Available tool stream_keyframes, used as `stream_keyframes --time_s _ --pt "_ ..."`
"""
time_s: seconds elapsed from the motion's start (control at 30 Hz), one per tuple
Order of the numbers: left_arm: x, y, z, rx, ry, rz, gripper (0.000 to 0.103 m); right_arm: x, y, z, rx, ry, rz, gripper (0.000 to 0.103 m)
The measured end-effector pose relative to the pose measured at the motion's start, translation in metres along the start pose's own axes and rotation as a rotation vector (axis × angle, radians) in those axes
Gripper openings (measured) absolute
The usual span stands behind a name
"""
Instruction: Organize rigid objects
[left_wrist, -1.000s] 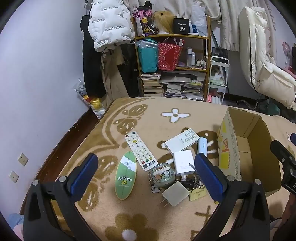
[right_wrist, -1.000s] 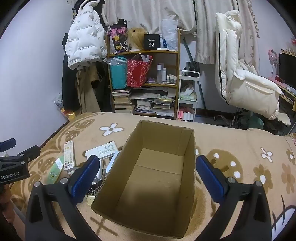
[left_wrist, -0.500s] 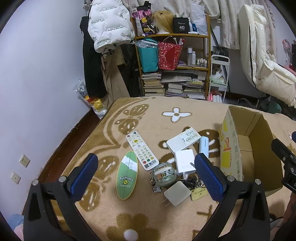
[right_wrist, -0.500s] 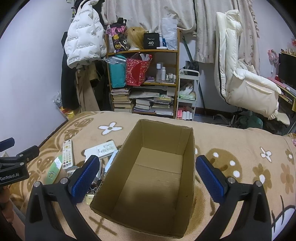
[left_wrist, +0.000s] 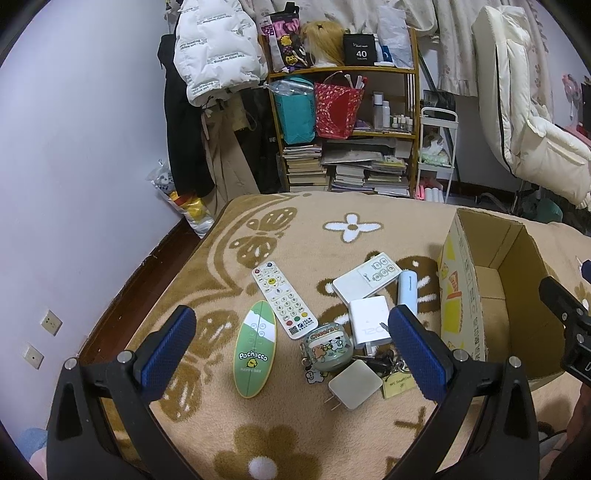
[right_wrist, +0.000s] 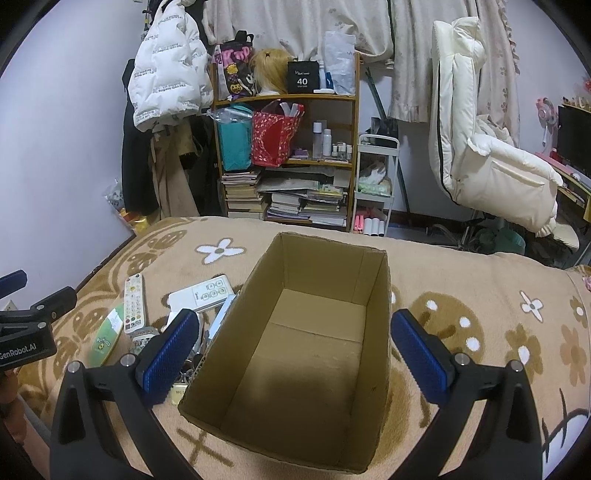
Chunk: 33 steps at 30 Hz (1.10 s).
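Small objects lie on the tan flowered blanket: a white remote (left_wrist: 283, 299), a green Pochacco remote (left_wrist: 255, 348), a flat white controller (left_wrist: 366, 280), a white adapter (left_wrist: 370, 320), a pale blue tube (left_wrist: 407, 287), a round Cheers case (left_wrist: 327, 346), a grey charger plug (left_wrist: 354, 384) and dark keys (left_wrist: 386, 362). My left gripper (left_wrist: 291, 350) hangs open above them, holding nothing. An empty cardboard box (right_wrist: 295, 332) stands to their right. My right gripper (right_wrist: 291, 356) is open over the box's near end, holding nothing.
A wooden bookshelf (right_wrist: 288, 158) with bags and stacked books stands behind the bed, with coats (right_wrist: 166, 74) hanging to its left and a white cart (right_wrist: 376, 184) to its right. A cream chair (right_wrist: 491, 166) is at the far right. The wall (left_wrist: 74, 147) runs along the left.
Both views have shifted slightly; the left gripper has drawn back a little from the objects. Nothing has been picked up and both grippers stay open.
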<state>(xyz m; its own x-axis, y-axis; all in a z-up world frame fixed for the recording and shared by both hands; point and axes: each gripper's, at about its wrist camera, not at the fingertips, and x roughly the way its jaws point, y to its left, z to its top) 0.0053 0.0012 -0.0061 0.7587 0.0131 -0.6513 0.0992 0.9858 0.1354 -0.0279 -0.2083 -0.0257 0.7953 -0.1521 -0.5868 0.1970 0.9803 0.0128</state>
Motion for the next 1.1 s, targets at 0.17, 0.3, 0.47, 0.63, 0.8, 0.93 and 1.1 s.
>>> stream_keyframes --time_s 0.17,0.3,0.47,0.63,0.8,0.93,1.1 --pt "0.0 -0.0004 0.0003 0.003 0.0 0.0 0.103 -0.0025 0.0004 0.0016 -0.001 0.0 -0.001 0.103" --pt "0.0 -0.0002 -0.0003 0.002 -0.002 0.002 0.103 0.0 0.002 -0.0036 -0.005 0.008 0.001 0.103" --pt "0.0002 -0.0002 -0.0008 0.004 -0.002 0.001 0.103 -0.0012 0.0031 0.0006 -0.009 0.013 0.001 0.103" --pt "0.0004 0.0004 -0.0011 0.004 -0.001 0.001 0.103 -0.0008 0.0034 -0.0001 -0.01 0.014 0.001 0.103" --pt "0.0003 0.0013 -0.0015 0.002 -0.005 0.005 0.103 -0.0007 0.0038 -0.001 -0.01 0.016 0.003 0.103" --pt "0.0002 0.0009 -0.0018 0.006 -0.004 0.007 0.103 -0.0008 0.0038 0.0 -0.01 0.017 0.002 0.103" --pt "0.0005 0.0013 -0.0021 0.007 -0.004 0.006 0.103 -0.0007 0.0038 0.0 -0.011 0.018 0.003 0.103"
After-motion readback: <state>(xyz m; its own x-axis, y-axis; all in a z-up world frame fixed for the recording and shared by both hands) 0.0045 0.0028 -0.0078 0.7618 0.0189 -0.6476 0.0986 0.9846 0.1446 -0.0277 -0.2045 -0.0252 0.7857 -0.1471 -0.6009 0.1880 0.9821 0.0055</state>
